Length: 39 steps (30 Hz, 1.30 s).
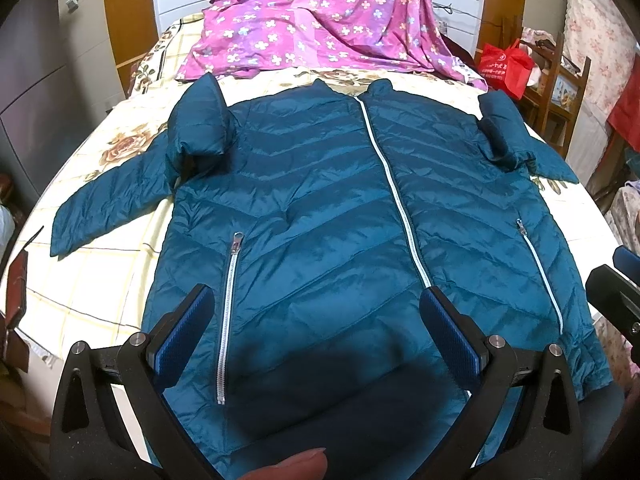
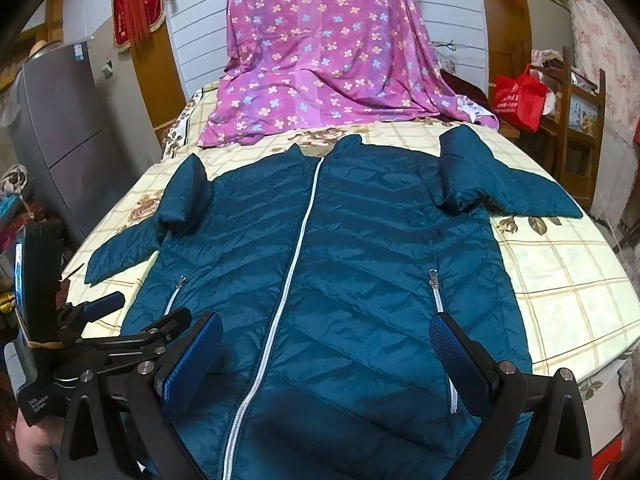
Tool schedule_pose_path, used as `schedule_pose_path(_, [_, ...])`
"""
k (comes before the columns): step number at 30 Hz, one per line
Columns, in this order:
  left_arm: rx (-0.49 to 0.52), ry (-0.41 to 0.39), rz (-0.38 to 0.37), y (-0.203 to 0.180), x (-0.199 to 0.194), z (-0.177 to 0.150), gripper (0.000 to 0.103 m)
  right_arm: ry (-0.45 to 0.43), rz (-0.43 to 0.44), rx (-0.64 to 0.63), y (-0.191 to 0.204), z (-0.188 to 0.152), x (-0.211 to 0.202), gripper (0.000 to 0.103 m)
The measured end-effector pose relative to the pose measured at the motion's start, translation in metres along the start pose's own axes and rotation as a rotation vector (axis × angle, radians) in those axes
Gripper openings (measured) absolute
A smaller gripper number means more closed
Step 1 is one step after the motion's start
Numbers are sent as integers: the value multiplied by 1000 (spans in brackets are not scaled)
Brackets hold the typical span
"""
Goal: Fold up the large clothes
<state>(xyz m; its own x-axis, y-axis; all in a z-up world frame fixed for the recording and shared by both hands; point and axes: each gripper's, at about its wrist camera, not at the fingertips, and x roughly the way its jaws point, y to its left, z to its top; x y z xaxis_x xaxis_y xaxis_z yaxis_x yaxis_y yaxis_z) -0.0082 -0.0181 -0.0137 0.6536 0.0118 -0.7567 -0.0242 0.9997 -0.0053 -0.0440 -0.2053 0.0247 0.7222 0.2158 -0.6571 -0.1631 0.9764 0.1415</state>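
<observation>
**Slippery down jacket, two empty grippers: where the fold could slip**

On the left, the teal quilted puffer jacket's left-hand sleeve [image 1: 108, 204] is lying out across the cream floral checked bedsheet [image 1: 100, 280], with its shoulder bunching up into a puffy ridge. The left gripper [image 1: 316, 336] is hovering over the hem with its blue-padded jaws standing wide apart, holding nothing. If it is pinching only the glossy top layer, the shell will likely be sliding out or the front panel lifting without the back.

In the middle, the teal quilted puffer jacket [image 2: 340, 280] is lying face up and zipped on the bed, its white centre zipper [image 2: 296, 264] running slightly askew; folding about it could be giving a lopsided result.

To the right, the right gripper [image 2: 326, 356] is likewise gaping wide and empty above the lower hem. The right-hand sleeve [image 2: 528, 196] is reaching toward the bed's edge, so a careless drag may be pulling it off. Behind, the pink flowered cloth [image 2: 320, 60] is lying near the collar and could be catching.
</observation>
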Motion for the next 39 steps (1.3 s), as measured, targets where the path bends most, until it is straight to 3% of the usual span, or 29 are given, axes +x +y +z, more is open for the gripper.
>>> schedule_pose_path(16, [-5, 2, 2, 3, 0, -1, 103, 10, -24, -38, 4, 1, -4, 103])
schedule_pose_path(30, [5, -88, 8, 4, -52, 13, 103, -68, -7, -68, 12, 12, -49, 103])
schedule_pose_path(39, [25, -87, -2, 6, -25, 31, 103, -50, -48, -68, 5, 26, -22, 103])
